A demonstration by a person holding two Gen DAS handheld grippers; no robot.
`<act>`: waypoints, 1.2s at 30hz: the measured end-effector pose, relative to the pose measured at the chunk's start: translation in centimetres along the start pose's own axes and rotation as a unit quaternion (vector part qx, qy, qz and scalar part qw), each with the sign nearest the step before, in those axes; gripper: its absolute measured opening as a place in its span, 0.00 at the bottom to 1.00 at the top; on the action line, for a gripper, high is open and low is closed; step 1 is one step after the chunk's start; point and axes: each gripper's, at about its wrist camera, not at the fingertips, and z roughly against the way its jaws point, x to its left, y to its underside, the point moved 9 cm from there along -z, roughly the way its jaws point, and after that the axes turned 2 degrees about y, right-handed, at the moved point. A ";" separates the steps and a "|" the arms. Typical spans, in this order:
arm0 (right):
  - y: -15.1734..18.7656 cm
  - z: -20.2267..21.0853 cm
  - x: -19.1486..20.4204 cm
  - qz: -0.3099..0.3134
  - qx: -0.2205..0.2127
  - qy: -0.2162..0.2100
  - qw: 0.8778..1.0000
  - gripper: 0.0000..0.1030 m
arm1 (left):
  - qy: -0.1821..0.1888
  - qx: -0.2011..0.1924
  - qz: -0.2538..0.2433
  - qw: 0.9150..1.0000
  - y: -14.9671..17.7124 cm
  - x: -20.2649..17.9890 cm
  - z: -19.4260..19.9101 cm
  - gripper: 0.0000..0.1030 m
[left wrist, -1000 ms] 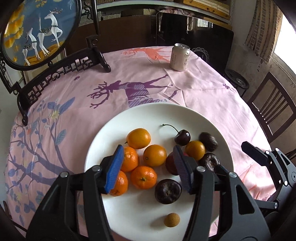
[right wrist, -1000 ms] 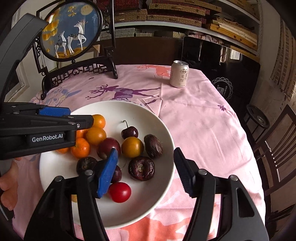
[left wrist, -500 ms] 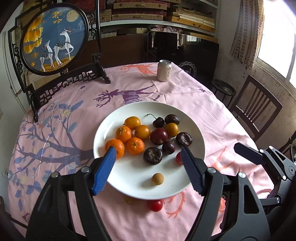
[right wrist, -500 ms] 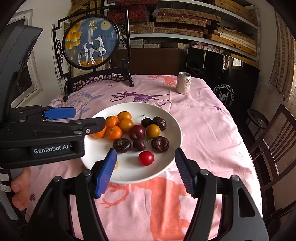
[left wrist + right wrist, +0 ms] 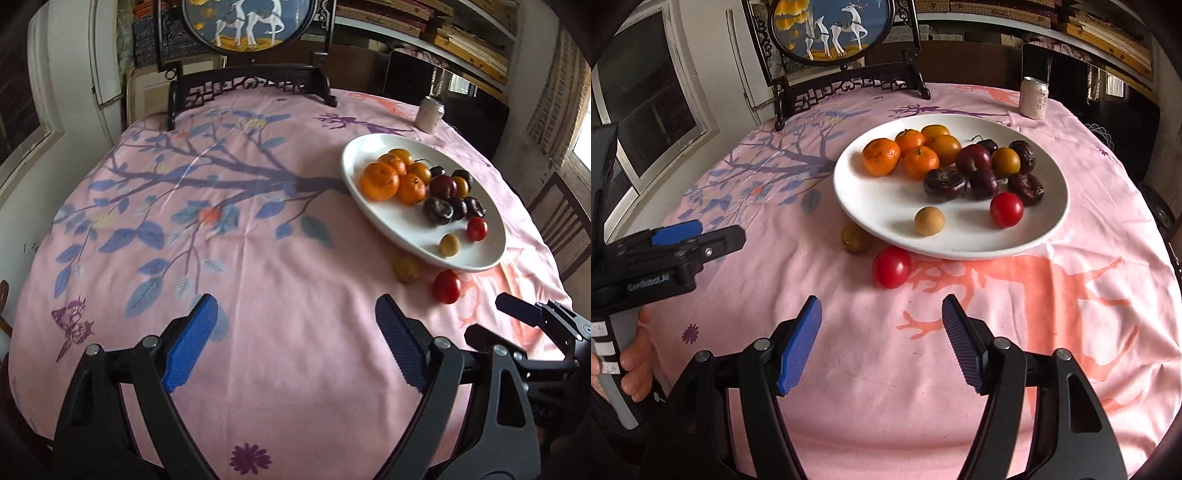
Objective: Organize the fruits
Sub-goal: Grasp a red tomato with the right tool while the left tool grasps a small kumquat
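Observation:
A white plate (image 5: 871,199) (image 5: 391,218) holds several oranges (image 5: 881,156), dark plums (image 5: 945,182), a red tomato (image 5: 1006,209) and a small tan fruit (image 5: 929,220). On the cloth in front of the plate lie a red tomato (image 5: 891,267) (image 5: 447,286) and a yellowish fruit (image 5: 854,238) (image 5: 406,268). My right gripper (image 5: 882,321) is open and empty, just short of the loose tomato. My left gripper (image 5: 295,325) is open and empty over bare cloth, left of the plate; it also shows in the right wrist view (image 5: 698,236).
A pink patterned tablecloth (image 5: 184,221) covers the round table. A dark-framed deer screen (image 5: 827,33) stands at the back. A drink can (image 5: 1033,98) stands at the back right. A wooden chair (image 5: 565,221) is off the right edge.
Both grippers have pulled back from over the plate toward the table's front edge. The left gripper has swung left onto bare cloth. Both stay open and empty.

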 end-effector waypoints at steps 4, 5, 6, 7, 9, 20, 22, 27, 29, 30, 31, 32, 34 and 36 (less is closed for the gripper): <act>-0.4 -2.3 0.3 -0.002 0.012 0.006 1.000 0.50 | -0.003 -0.004 0.008 1.000 0.6 1.3 0.6 0.86; -0.6 -2.7 0.3 -0.004 0.014 0.007 1.000 0.48 | -0.002 -0.005 0.008 1.000 0.6 1.3 0.7 0.86; -0.8 -3.2 0.3 -0.004 0.016 0.012 1.000 0.43 | 0.001 -0.007 0.008 1.000 0.5 1.2 0.8 0.86; -0.9 -3.6 0.2 -0.003 0.017 0.018 1.000 0.40 | 0.005 -0.007 0.006 1.000 0.4 0.9 0.9 0.86; -1.0 -4.3 -0.3 -0.001 0.021 0.035 0.999 0.26 | 0.016 -0.003 -0.001 1.000 0.4 0.0 0.7 0.86; 2.2 0.7 -3.4 -0.024 0.001 0.025 0.999 0.26 | 0.045 0.044 -0.061 0.996 0.8 -7.9 -3.3 0.87; 2.9 1.4 -4.0 -0.031 0.001 0.016 0.999 0.26 | 0.046 0.051 -0.068 0.995 0.6 -9.2 -4.3 0.87; 3.7 2.4 -5.6 -0.050 -0.008 0.008 0.999 0.26 | 0.039 0.067 -0.080 0.994 0.0 -11.0 -6.7 0.73; 3.9 2.6 -6.3 -0.061 -0.010 0.005 0.998 0.26 | 0.038 0.077 -0.076 0.993 0.0 -11.1 -7.6 0.51; 3.9 2.6 -6.5 -0.064 -0.010 0.003 0.998 0.26 | 0.036 0.081 -0.075 0.993 0.0 -11.0 -8.0 0.47; 4.0 2.6 -6.7 -0.067 -0.010 0.001 0.998 0.26 | 0.031 0.074 -0.077 0.994 -0.2 -11.0 -8.1 0.46; 4.0 2.5 -6.8 -0.069 -0.009 0.000 0.998 0.26 | 0.029 0.071 -0.078 0.994 -0.3 -11.0 -8.2 0.44; 4.0 2.3 -6.9 -0.072 -0.007 -0.004 0.997 0.26 | 0.030 0.067 -0.078 0.994 -0.5 -11.1 -8.3 0.36; 4.0 2.2 -6.8 -0.074 -0.005 -0.007 0.997 0.26 | 0.040 0.066 -0.076 0.994 -0.6 -11.2 -8.2 0.25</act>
